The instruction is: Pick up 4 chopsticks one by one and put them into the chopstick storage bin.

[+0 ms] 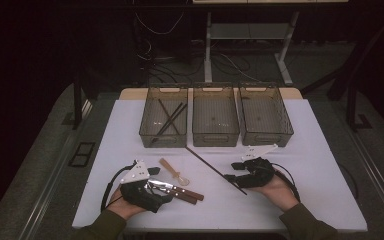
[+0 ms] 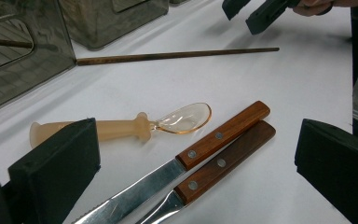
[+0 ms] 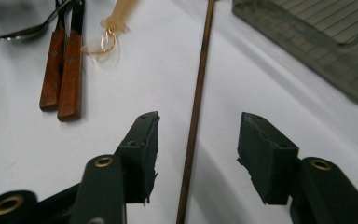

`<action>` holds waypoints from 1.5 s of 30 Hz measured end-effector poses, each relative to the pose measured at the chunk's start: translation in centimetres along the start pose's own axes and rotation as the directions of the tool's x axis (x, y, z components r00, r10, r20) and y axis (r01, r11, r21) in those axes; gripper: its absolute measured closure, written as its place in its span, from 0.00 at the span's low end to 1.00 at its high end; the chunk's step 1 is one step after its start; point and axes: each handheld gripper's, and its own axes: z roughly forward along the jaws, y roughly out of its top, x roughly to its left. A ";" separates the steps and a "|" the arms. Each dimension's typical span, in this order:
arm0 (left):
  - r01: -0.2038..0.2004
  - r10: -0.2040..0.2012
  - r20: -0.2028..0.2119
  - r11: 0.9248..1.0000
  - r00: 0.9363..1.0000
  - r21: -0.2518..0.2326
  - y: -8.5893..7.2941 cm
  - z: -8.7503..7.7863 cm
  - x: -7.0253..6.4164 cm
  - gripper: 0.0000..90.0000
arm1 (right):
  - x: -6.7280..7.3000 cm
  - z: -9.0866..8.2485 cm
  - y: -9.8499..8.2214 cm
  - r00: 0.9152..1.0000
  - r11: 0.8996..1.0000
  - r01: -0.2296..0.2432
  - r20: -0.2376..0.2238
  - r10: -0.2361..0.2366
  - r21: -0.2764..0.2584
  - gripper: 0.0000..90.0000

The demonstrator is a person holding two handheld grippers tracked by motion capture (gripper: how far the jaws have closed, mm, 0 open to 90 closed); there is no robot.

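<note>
From where I stand, nothing here carries writing I can read. The three smoky translucent plastic bins (image 1: 215,131), the two wooden-handled knives (image 2: 214,154) and the pale plastic spoon (image 2: 135,127) all look bare of labels, brands or numbers.

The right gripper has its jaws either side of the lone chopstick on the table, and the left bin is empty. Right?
Not quite: the left bin holds chopsticks, as the high view shows. The right gripper does straddle the lone chopstick.
</note>
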 end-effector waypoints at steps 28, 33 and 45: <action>-0.002 0.002 0.000 1.000 1.000 0.003 0.0 0.0 0.0 0.00 | 0.2 3.0 0.1 0.999 0.996 0.043 0.028 -0.045 0.075 0.94; -0.002 0.002 0.000 1.000 1.000 0.003 0.0 0.0 0.0 0.00 | 0.3 3.0 0.1 0.998 0.996 0.045 0.029 -0.047 0.077 0.94; -0.002 0.002 -0.003 1.000 1.000 0.003 0.0 0.0 0.0 0.00 | 0.3 3.0 0.1 0.999 0.996 0.020 0.034 -0.023 0.081 0.96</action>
